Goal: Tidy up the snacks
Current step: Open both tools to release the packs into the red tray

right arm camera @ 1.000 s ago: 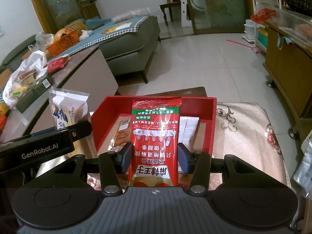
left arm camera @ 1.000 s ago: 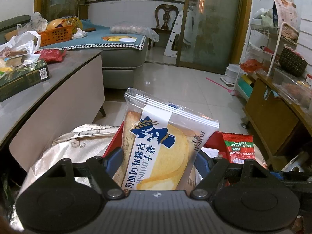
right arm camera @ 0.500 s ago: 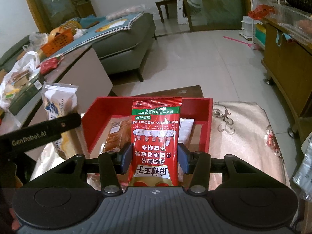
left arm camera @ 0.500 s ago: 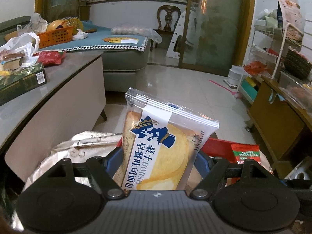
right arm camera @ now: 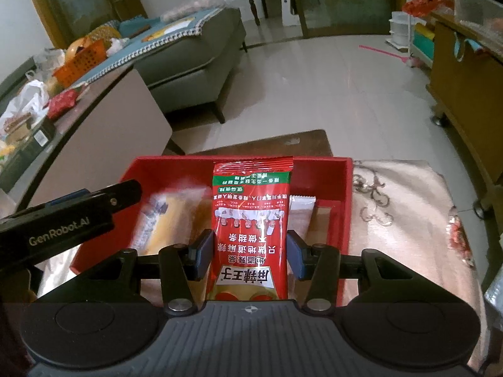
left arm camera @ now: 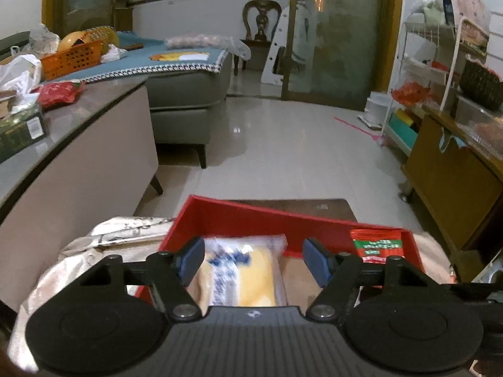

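Left wrist view. Your left gripper (left arm camera: 254,259) stands with jaws apart, both blue pads clear of the bread packet (left arm camera: 240,271). The log figure fell, yet the frames show the pads parted from the packet, so read it as released. The packet lies blurred in the red tray (left arm camera: 239,216) at 6 o'clock, nearer the left pad. Risk: the packet looks in motion; if you lower further, the left finger may catch its edge and drag it. The red snack packet (left arm camera: 375,245) shows at 4 o'clock, over the tray's right wall.

Change in this view: a second ago the bread packet stood upright, clamped between the pads; now it is down in the tray and the pads are off it. The tray, then mostly hidden, shows its far wall.

Right wrist view. Your right gripper (right arm camera: 248,253) holds the red snack packet (right arm camera: 251,229) upright, pads pressed on both sides, above the tray (right arm camera: 345,194) floor. The bread packet (right arm camera: 166,216) lies at 9 o'clock; a pale packet (right arm camera: 300,216) at 2 o'clock. Risk: released from here, the tall packet may topple onto its neighbours. The left gripper's finger (right arm camera: 94,201) is close; mind a collision.

Change in this view: the grip is unchanged; the tray sits nearer.
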The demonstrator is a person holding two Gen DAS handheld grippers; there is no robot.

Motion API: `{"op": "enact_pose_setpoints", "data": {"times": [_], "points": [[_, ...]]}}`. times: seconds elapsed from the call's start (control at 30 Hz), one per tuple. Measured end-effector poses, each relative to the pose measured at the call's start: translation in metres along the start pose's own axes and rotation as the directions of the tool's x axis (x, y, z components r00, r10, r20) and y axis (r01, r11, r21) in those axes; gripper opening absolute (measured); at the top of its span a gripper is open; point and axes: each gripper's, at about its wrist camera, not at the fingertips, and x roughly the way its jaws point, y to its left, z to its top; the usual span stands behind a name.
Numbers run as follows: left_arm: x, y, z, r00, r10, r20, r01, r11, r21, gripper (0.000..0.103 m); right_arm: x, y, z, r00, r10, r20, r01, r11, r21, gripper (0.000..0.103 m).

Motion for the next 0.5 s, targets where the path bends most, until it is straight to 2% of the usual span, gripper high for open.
{"op": "enact_pose_setpoints", "data": {"times": [0.23, 0.37, 0.5], "points": [[0.023, 0.002, -0.016, 0.996, 0.040, -0.078, -0.038, 0.999, 0.028, 0.064, 0.029, -0.002, -0.005, 0.998, 0.004, -0.059, -0.003, 1.000, 0.009, 0.061], [0.031, 0.009, -0.024, 0.990, 0.055, -0.126, -0.052, 0.998, 0.024, 0.064, 0.030, 0.005, -0.007, 0.999, -0.019, -0.046, 0.017, 0.999, -0.029, 0.066], [0.033, 0.011, -0.040, 0.983, 0.105, -0.152, -0.093, 0.992, 0.084, 0.065, 0.027, 0.006, -0.007, 0.998, -0.008, -0.054, 0.007, 1.000, -0.028, 0.066]]}}
